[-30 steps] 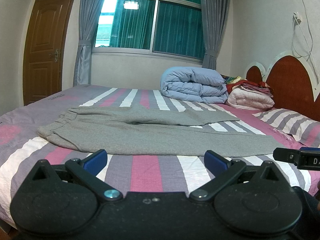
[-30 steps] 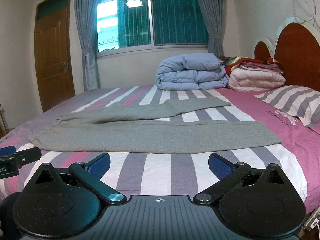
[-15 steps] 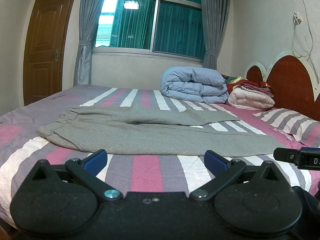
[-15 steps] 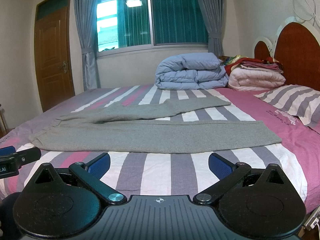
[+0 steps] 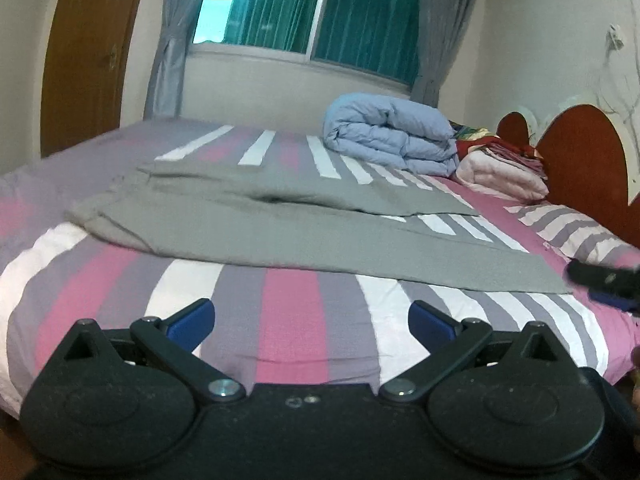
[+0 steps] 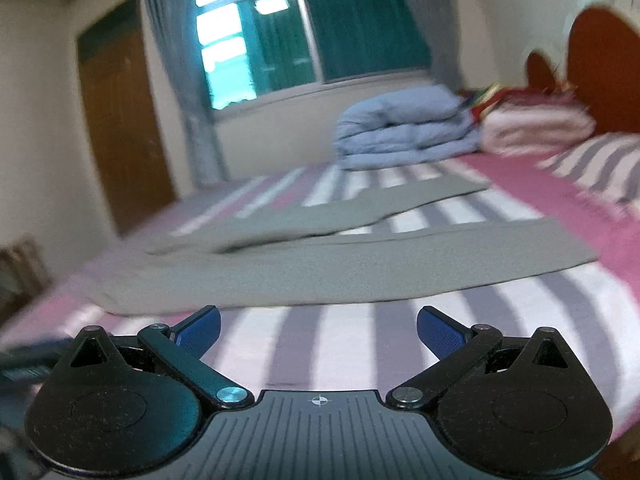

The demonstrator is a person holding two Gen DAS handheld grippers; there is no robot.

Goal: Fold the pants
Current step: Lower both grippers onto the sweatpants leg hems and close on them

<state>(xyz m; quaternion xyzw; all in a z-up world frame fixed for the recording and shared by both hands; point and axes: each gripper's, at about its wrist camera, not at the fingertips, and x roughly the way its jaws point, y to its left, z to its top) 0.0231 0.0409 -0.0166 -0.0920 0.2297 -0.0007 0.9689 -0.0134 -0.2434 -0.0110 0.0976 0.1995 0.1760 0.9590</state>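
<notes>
- Pants are lying flat across the bed, near its front edge, grey and spread lengthwise.
- Waistband is sitting toward the bed's left side, and the legs are running out toward the headboard side on the right.
- One leg is lying along the front edge; the other is angling away toward the bed's far side, with striped sheet showing between them at the cuffs.
- Left gripper is hovering over the front edge of the bed, short of the pants and not touching them.
- Its fingers are standing wide apart, with nothing between the blue pads.
- Right gripper is hanging over the same front edge, just short of the near leg; this view is blurring heavily.
- Its fingers are also spreading wide and are gripping nothing.
- In the left wrist view, the right gripper's tip is showing at the right edge, just beyond the near cuff.
- Blue duvet is sitting folded at the bed's far edge, with a pink blanket stack just beside it against the headboard.
- Striped pillow is resting at the headboard end, apart from the pants.
- Window with grey curtains is filling the far wall, and a brown door is standing at the left.
</notes>
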